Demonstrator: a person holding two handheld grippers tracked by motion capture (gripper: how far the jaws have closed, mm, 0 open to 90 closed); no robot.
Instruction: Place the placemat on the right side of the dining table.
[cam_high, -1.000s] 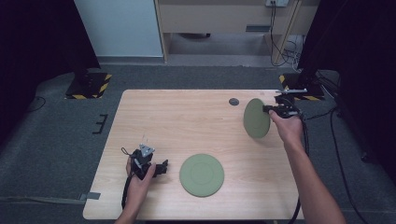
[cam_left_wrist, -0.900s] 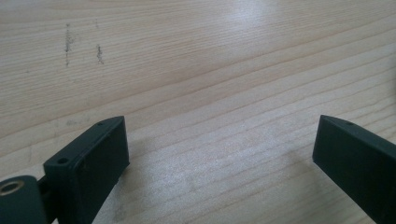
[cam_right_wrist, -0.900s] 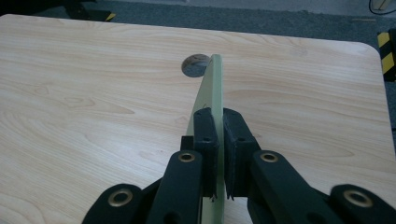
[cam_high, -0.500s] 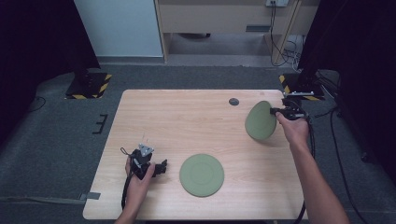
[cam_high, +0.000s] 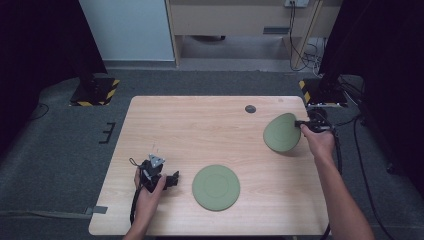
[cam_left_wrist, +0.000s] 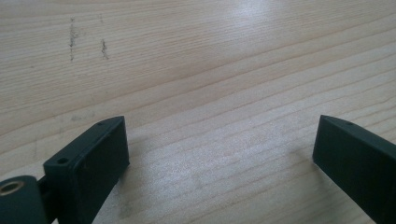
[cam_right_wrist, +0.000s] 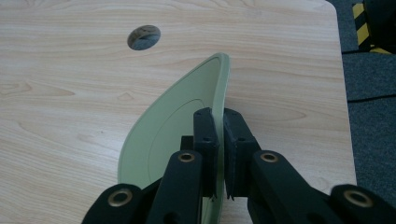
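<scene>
The right claw stays clamped on the rim of a green plate, held tilted on edge near the desk's right edge. Over the last second the plate has drifted slightly toward that edge and lower. The left claw rests released near the front-left corner. A second plate lies flat near the front edge, the likely stacking spot.

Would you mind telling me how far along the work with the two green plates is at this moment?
Done: one round green plate lies flat near the front of the wooden table. In hand: the right gripper is clamped on the rim of the second green plate, held tilted above the table's right side. The left gripper rests open over bare wood. Left, probably: bringing the held plate to the flat one and setting it down.
</scene>
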